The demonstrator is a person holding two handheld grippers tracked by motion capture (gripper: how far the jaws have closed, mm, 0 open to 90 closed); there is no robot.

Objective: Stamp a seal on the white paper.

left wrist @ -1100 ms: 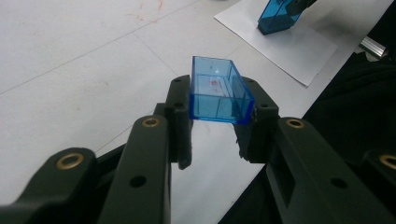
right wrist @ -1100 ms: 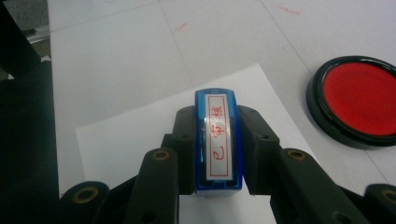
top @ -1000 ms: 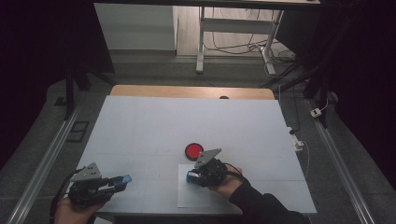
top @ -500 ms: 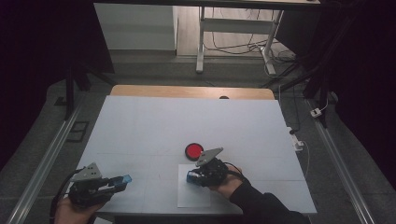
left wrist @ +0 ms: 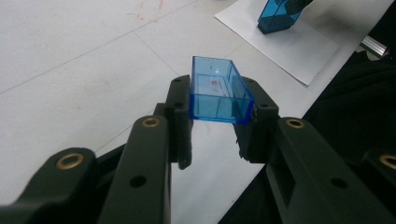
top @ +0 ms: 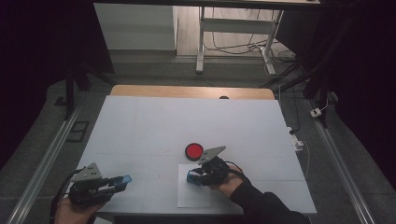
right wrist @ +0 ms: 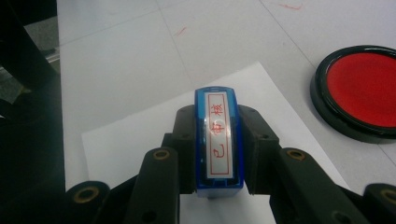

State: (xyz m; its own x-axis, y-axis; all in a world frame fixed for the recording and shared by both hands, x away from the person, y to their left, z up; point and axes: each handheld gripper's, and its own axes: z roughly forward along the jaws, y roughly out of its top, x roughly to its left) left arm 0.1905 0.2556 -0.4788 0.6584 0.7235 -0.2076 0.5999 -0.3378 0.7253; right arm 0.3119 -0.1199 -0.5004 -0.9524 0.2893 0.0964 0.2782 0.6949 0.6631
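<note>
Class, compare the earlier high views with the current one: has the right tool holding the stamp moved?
No. The right tool holds the stamp at the same spot on the paper, just below the ink pad.

1. Cap (left wrist: 218, 91): clear blue plastic, glossy.
2. Stamp (right wrist: 218, 135): glossy blue plastic, with a white label under a clear cover.
3. Ink pad (right wrist: 362, 91): matt red face, shiny black rim.
4. Paper (top: 194, 193): matt white.
5. Worktop (top: 154, 126): smooth, matt, pale; wood edge at the far side.
</note>
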